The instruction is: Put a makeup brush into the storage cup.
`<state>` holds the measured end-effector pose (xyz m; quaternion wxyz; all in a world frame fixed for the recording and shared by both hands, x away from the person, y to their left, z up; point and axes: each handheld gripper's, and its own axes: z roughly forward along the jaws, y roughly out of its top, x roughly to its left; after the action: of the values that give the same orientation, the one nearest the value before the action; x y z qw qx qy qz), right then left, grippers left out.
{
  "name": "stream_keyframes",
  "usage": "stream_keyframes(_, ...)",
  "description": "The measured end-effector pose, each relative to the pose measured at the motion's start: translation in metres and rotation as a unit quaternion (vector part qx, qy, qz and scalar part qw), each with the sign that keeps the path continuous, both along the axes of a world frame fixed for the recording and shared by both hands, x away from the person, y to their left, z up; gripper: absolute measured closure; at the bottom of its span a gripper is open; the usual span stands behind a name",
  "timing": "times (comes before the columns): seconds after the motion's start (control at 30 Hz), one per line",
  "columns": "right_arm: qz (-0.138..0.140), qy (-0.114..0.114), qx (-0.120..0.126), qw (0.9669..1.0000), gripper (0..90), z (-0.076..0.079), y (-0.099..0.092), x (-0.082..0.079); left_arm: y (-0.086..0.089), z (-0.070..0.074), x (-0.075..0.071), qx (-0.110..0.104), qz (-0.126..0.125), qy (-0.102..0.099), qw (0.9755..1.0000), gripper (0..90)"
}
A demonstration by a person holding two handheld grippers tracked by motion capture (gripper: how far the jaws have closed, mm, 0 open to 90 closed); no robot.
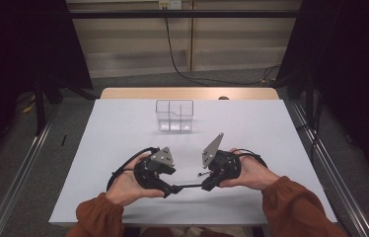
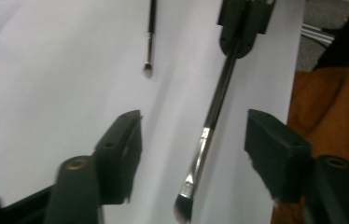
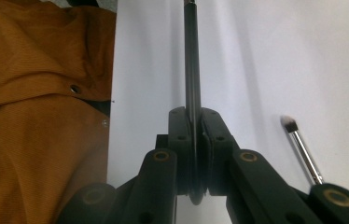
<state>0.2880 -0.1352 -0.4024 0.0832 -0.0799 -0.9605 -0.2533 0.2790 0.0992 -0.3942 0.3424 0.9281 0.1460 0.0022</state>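
So the long makeup brush is being passed from one gripper to the other, low over the near part of the white table. The right gripper is clamped tight on the brush's dark handle, which can be seen squeezed between the jaws in the right gripper view. The left gripper is spread apart; in the left gripper view the metal collar and bristle end of the brush sit in the gap between the jaws, with neither pad touching. So the brush looks to be carried by the right side alone, and the handover itself can probably be counted as done.

A second, smaller brush is lying flat on the table just beside the held one, untouched. The clear divided box is parked well apart, toward the far edge of the table, and nothing can be made out inside it.

What's left, as a guess: the held brush is likely meant to be dropped into the box, then the small one picked up and put away too.
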Motion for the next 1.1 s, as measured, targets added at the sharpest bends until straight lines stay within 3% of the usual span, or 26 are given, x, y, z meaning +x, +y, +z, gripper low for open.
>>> stream_keyframes(0.1, 0.003, 0.002, 0.008, 1.0, 83.8, 0.0, -0.001, -0.001, 0.004, 0.001, 0.002, -0.013, 0.026, -0.007, 0.9996, 20.7)
stream_keyframes(0.2, -0.004, -0.003, 0.013, 0.9999, 83.8, 0.001, -0.003, 0.0, 0.009, 0.001, 0.004, -0.033, 0.045, -0.016, 0.9983, 16.0)
stream_keyframes(0.4, -0.022, -0.004, 0.017, 0.9996, 83.8, -0.002, -0.009, 0.002, 0.019, 0.001, 0.005, -0.053, 0.071, -0.024, 0.9958, 8.0)
stream_keyframes(0.67, -0.054, -0.014, 0.031, 0.998, 83.8, -0.002, -0.018, 0.002, 0.033, 0.001, 0.006, -0.075, 0.111, -0.029, 0.9906, 5.9)
stream_keyframes(0.87, -0.081, -0.021, 0.062, 0.9946, 83.8, -0.005, -0.029, 0.002, 0.043, -0.002, 0.004, -0.092, 0.126, -0.032, 0.9873, 5.5)
stream_keyframes(0.9, -0.084, -0.022, 0.062, 0.9943, 83.8, -0.006, -0.03, 0.001, 0.045, -0.002, 0.003, -0.091, 0.134, -0.045, 0.9858, 5.7)
stream_keyframes(0.97, -0.089, -0.025, 0.066, 0.9935, 83.8, -0.007, -0.031, -0.001, 0.048, -0.002, 0.002, -0.098, 0.146, -0.049, 0.9831, 5.7)
stream_keyframes(1.1, -0.1, -0.042, 0.08, 0.9908, 83.8, -0.005, -0.032, -0.004, 0.055, -0.003, 0.001, -0.105, 0.149, -0.058, 0.9815, 4.6)
